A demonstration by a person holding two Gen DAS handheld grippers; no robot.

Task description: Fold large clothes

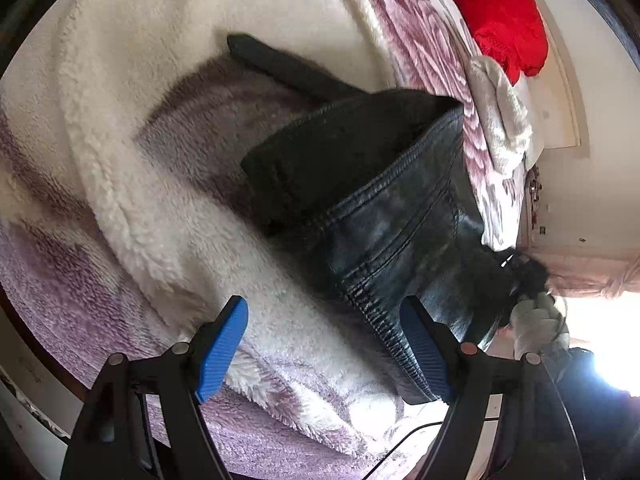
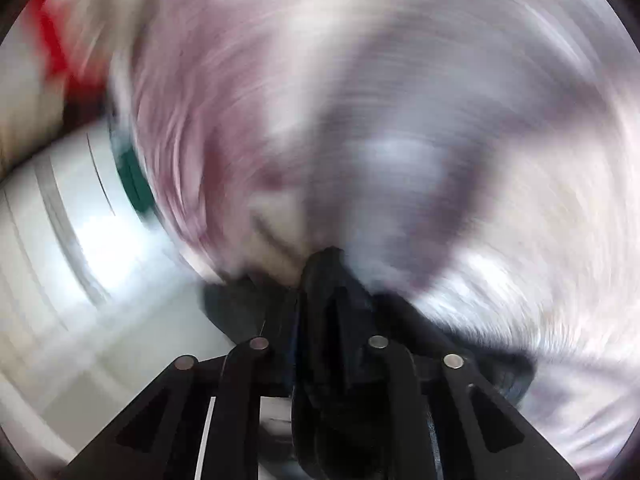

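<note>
A dark denim garment (image 1: pixel 384 208) is draped over a fleecy white-and-lilac blanket (image 1: pixel 132 184) at centre right. The left gripper (image 1: pixel 324 344) is held apart beside its hem. The right gripper (image 2: pixel 320 320) is clamped on dark cloth amid heavy blur. A red cloth (image 1: pixel 500 12) is seen upper right.

Readable text: we find none in either view.
Right wrist view: blurred by motion; ahead of the fingers we can read nothing.

Jacket (image 1: pixel 376 184) on fleece blanket (image 1: pixel 132 208); red bundle (image 1: pixel 500 12) behind, right; towel (image 1: pixel 500 120) between them.
</note>
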